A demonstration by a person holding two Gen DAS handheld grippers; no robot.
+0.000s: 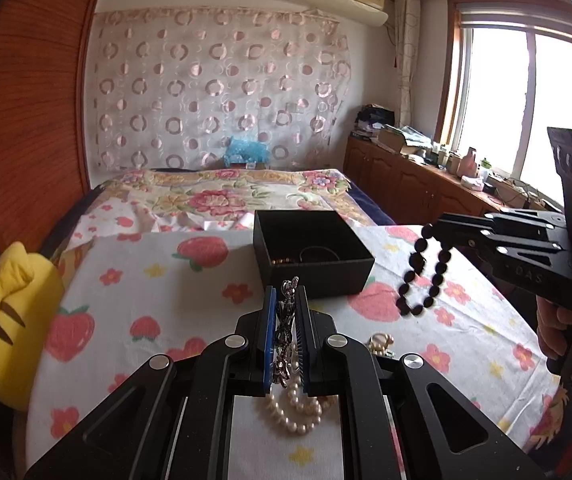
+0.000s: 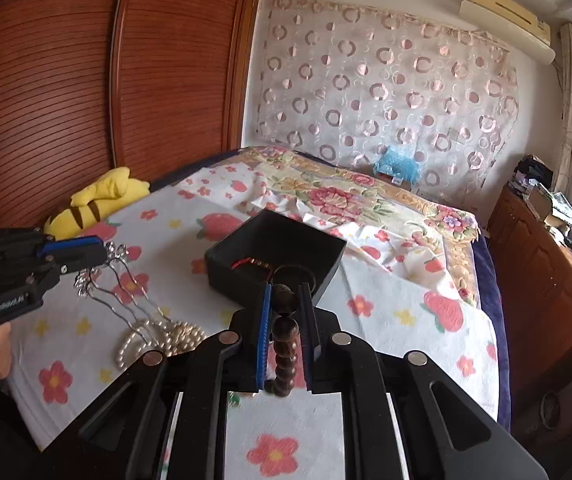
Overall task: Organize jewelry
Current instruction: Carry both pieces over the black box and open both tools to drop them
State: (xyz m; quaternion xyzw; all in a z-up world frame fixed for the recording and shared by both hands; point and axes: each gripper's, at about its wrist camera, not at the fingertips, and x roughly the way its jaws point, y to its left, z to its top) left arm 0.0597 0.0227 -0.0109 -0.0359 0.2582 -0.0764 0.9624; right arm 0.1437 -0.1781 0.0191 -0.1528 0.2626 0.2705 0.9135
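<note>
Before me on the surface (image 1: 190,276): box (image 1: 311,256) centre, bracelets inside; pearl strand (image 1: 295,410) nearer me; plush toy (image 1: 10,320) far left; bed (image 1: 222,196) behind.

— What sits between the left gripper (image 1: 286,300) fingers?
— A silver ornament (image 1: 286,320), pinched tight. Pearls (image 1: 293,412) lie beneath them; the black box (image 1: 311,256) stands just beyond the tips.

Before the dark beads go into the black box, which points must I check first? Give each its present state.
1. Right gripper shut on dark bead bracelet: ok.
2. Bracelet hangs free of the cloth: ok.
3. Black box open on top: ok.
4. Room left inside the box: cannot tell.
5. Left gripper shut on silver hairpin, beside the box, not over it: ok.
6. Pearl strand clear of the path: ok.
</note>
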